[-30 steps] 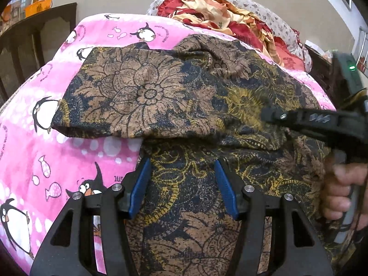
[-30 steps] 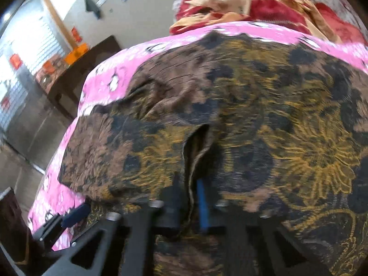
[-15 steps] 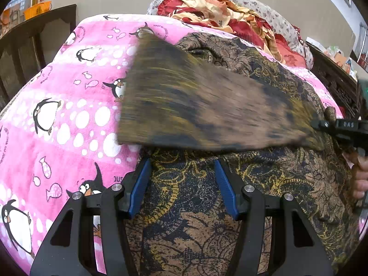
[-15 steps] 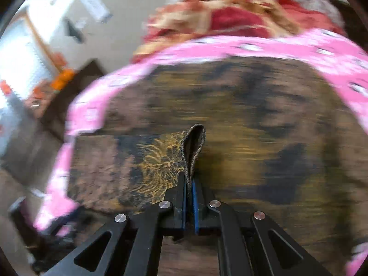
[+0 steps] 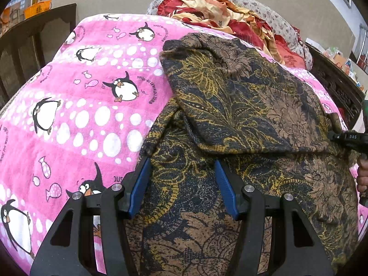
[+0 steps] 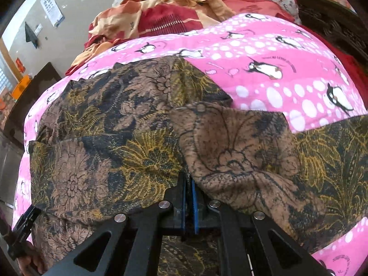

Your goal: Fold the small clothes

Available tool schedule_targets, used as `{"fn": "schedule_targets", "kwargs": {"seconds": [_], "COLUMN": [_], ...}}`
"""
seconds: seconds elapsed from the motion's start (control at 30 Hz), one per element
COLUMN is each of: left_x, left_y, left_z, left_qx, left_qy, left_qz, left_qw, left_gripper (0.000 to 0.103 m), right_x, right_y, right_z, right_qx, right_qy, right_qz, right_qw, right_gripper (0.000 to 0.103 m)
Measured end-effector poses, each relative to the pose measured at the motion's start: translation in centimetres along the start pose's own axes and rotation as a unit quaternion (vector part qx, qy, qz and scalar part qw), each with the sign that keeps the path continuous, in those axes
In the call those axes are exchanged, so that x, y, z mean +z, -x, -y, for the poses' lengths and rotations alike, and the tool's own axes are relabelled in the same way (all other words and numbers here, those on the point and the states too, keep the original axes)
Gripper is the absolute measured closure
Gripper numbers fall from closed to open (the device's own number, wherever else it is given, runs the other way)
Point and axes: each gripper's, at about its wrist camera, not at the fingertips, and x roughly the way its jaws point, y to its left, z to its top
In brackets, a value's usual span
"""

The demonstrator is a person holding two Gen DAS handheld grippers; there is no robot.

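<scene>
The right tool (image 6: 188,197) is pinched tight on a fold of the dark flower-patterned garment (image 5: 241,105), with the cloth bunched between its blue pads. In the left wrist view that same tool (image 5: 345,138) shows at the far right edge, holding the corner of a flap folded across the garment, a hand (image 5: 362,172) just below it.

The left tool (image 5: 181,186) stands about half open. Its two blue pads sit apart over the near part of the garment, one near the cloth's left edge and the other further in. They do not squeeze the cloth; whether their tips touch it I cannot tell.

The garment lies spread on a bed covered by a pink blanket (image 5: 80,115) printed with penguins, fish and white dots. The folded flap lies on top of the lower layer, its edge running across just beyond the left tool.

At the head of the bed is a heap of red and cream bedding (image 5: 220,16) against a pale flowered pillow. Dark wooden furniture (image 5: 27,46) stands beside the bed, with orange baskets on it, and the wall behind is plain beige.
</scene>
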Motion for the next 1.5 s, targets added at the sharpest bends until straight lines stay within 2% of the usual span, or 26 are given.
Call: {"fn": "schedule_targets", "kwargs": {"seconds": [0.13, 0.2, 0.3, 0.37, 0.4, 0.47, 0.53, 0.6, 0.63, 0.67, 0.73, 0.77, 0.83, 0.87, 0.97, 1.0, 1.03, 1.07, 1.1, 1.17, 1.23, 1.33, 1.37, 1.43, 1.47, 1.5], "left_x": [0.0, 0.0, 0.4, 0.9, 1.4, 2.7, 4.5, 6.0, 6.2, 6.2, 5.1, 4.8, 5.7, 6.8, 9.9, 10.6, 11.1, 11.2, 10.9, 10.0, 9.9, 9.7, 9.2, 7.8, 6.9, 5.5], "left_y": [0.1, 0.1, 0.4, 1.6, 2.7, 4.3, 4.3, 2.3, 1.2, -0.5, -4.3, -4.2, -3.2, -2.3, -2.0, -2.9, -4.8, -6.8, -8.6, -9.1, -8.9, -6.8, -5.4, -2.9, -2.3, -2.2], "left_z": [-0.1, -0.1, -0.5, -1.2, -1.5, -1.3, -0.4, 1.2, 1.8, 2.2, 1.9, 2.0, 2.4, 2.3, 3.2, 3.5, 3.8, 3.7, 3.4, 3.3, 3.4, 3.4, 3.3, 3.7, 4.1, 4.5], "left_qx": [-0.002, -0.004, -0.033, -0.055, -0.054, -0.026, -0.023, -0.038, -0.041, -0.026, 0.017, 0.023, 0.025, 0.014, 0.011, 0.019, 0.031, 0.043, 0.058, 0.059, 0.063, 0.06, 0.057, 0.044, 0.037, 0.035], "left_qy": [0.001, 0.001, 0.007, 0.027, 0.036, 0.031, 0.023, 0.013, 0.007, -0.001, -0.013, -0.025, -0.023, -0.004, 0.009, 0.001, -0.009, -0.011, -0.013, -0.03, -0.032, -0.027, -0.021, -0.013, -0.016, -0.027], "left_qz": [0.0, -0.001, -0.004, 0.007, 0.028, 0.068, 0.081, 0.06, 0.049, 0.027, -0.034, -0.015, -0.016, 0.0, 0.044, 0.044, 0.025, -0.001, -0.027, -0.011, -0.02, -0.024, -0.017, 0.002, 0.005, 0.001], "left_qw": [1.0, 1.0, 0.9994, 0.9981, 0.9975, 0.9969, 0.9962, 0.9974, 0.998, 0.9993, 0.9992, 0.9993, 0.9993, 0.9999, 0.9989, 0.9989, 0.9992, 0.999, 0.9979, 0.9978, 0.9973, 0.9975, 0.998, 0.999, 0.9992, 0.999], "left_gripper": [0.046, 0.046, 0.039, 0.039, 0.039, 0.039, 0.039, 0.04, 0.046, 0.051, 0.052, 0.052, 0.052, 0.052, 0.051, 0.05, 0.05, 0.05, 0.049, 0.047, 0.047, 0.047, 0.047, 0.046, 0.04, 0.035], "right_x": [0.4, 0.1, -0.4, -0.6, -0.8, -1.5, -2.1, -2.3, -2.4, -2.6, -2.8, -3.2, -3.2, -2.9, -1.4, -0.7, 0.2, 0.8, 1.3, 0.8, 1.0, 0.6, -0.1, -1.6, -2.4, -3.2], "right_y": [-0.1, -0.3, 0.3, 2.0, 3.2, 5.5, 6.9, 6.4, 5.7, 4.8, 2.1, 0.1, 0.7, 1.1, 2.7, 2.8, 2.6, 1.8, 0.5, -2.1, -1.6, -0.3, 0.9, 2.5, 2.4, 1.5], "right_z": [-0.4, 0.0, 0.6, 0.4, 0.0, -1.0, -2.5, -4.4, -5.3, -5.9, -5.6, -4.5, -2.9, -2.9, -4.0, -4.3, -4.6, -4.7, -4.7, -3.9, -4.0, -5.3, -6.0, -7.0, -8.2, -9.0], "right_qx": [-0.005, -0.025, -0.011, -0.018, -0.012, 0.008, 0.025, 0.053, 0.054, 0.04, 0.01, -0.005, 0.031, 0.027, 0.017, 0.017, 0.015, 0.005, -0.013, -0.023, -0.023, -0.054, -0.052, -0.018, -0.02, -0.03], "right_qy": [-0.006, -0.013, -0.03, -0.028, -0.02, 0.003, 0.033, 0.058, 0.069, 0.079, 0.078, 0.057, 0.01, 0.011, 0.034, 0.034, 0.03, 0.026, 0.027, 0.026, 0.026, 0.054, 0.057, 0.071, 0.089, 0.106], "right_qz": [0.001, 0.001, 0.014, 0.025, 0.036, 0.06, 0.079, 0.069, 0.063, 0.06, 0.032, -0.009, 0.001, -0.004, 0.051, 0.065, 0.078, 0.081, 0.075, 0.062, 0.065, 0.06, 0.066, 0.084, 0.078, 0.057], "right_qw": [1.0, 1.0, 0.999, 0.999, 0.999, 0.998, 0.996, 0.995, 0.994, 0.994, 0.996, 0.998, 0.999, 1.0, 0.998, 0.997, 0.996, 0.996, 0.997, 0.997, 0.997, 0.995, 0.995, 0.994, 0.993, 0.992], "right_gripper": [0.099, 0.099, 0.099, 0.099, 0.097, 0.096, 0.096, 0.096, 0.096, 0.096, 0.095, 0.095, 0.095, 0.095, 0.092, 0.091, 0.09, 0.08, 0.065, 0.063, 0.063, 0.063, 0.063, 0.06, 0.05, 0.031]}}
